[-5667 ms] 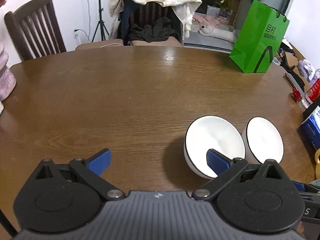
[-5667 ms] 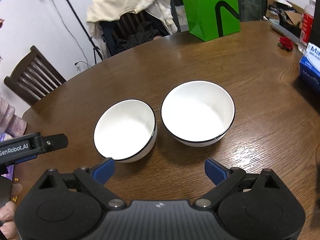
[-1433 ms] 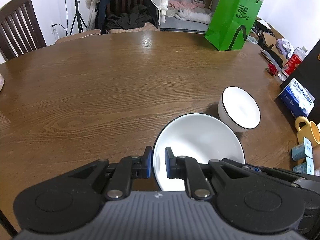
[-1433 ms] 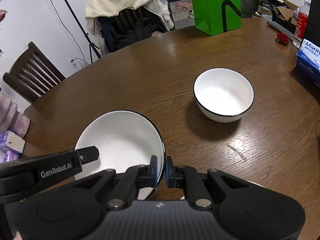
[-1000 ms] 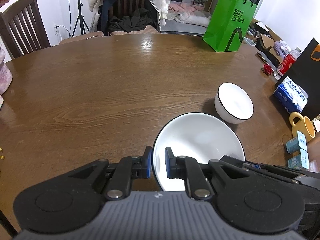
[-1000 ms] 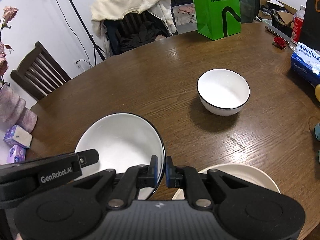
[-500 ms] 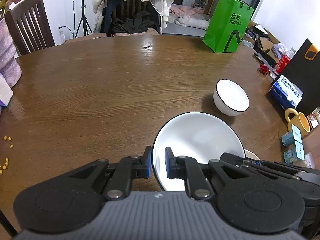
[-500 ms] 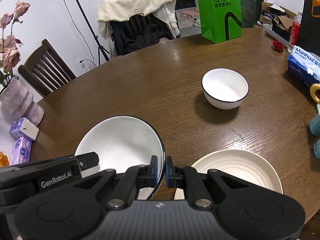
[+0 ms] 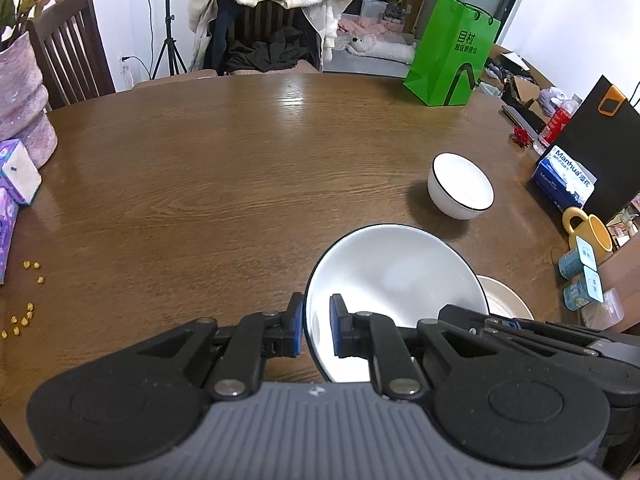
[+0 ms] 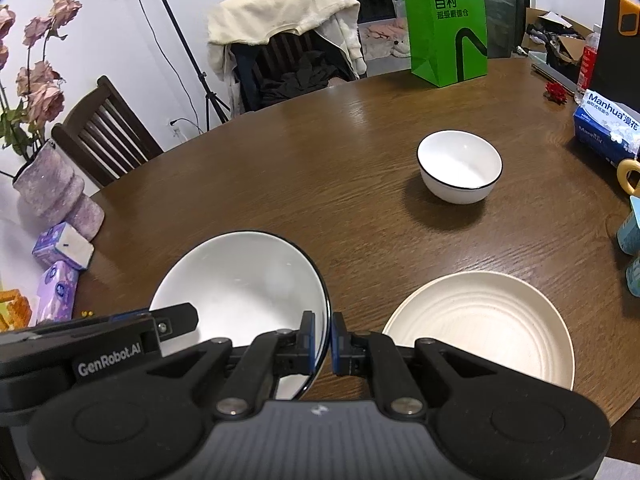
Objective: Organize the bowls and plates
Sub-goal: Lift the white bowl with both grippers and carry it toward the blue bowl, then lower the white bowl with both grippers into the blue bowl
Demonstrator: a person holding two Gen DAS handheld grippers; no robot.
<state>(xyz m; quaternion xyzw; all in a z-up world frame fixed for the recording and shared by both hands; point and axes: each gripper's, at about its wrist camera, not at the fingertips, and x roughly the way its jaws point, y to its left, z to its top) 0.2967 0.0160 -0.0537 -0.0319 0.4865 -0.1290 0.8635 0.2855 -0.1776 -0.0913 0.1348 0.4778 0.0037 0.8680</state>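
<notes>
Both grippers are pinching one white bowl (image 9: pixel 394 276) at opposite sides of its black rim, sharing the load so it rides level. The left gripper (image 9: pixel 316 326) is clamping the left side, the right gripper (image 10: pixel 322 338) the right, both angled steeply downward. The bowl is hanging above the table's near edge, beside the cream plate (image 10: pixel 480 324) lying there, likely its landing spot. Farther out, toward the right edge of the table (image 9: pixel 224 168), the second bowl (image 10: pixel 460 166) is sitting alone.
</notes>
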